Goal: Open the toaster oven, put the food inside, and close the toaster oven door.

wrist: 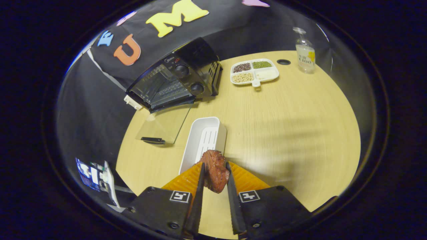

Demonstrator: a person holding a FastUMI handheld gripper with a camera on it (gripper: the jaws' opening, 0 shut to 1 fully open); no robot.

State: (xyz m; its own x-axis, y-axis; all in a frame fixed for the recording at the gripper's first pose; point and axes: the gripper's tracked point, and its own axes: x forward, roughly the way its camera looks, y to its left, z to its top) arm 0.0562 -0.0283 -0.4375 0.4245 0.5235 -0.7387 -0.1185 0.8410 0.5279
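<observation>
Clamped between both fingers of my hand-held gripper [215, 173] is the meat chunk [215, 170], its lower end hidden behind the fingers. Just beyond sits a white tray [204, 140] on the desk [287, 133]. Toaster oven [176, 80], upper left, door [164, 126] dropped flat; its brand mark too small to read. Bottle [305, 53] label blurred. Divided dish [254, 71] nearby. Lower left, something cut off, can't identify.
</observation>
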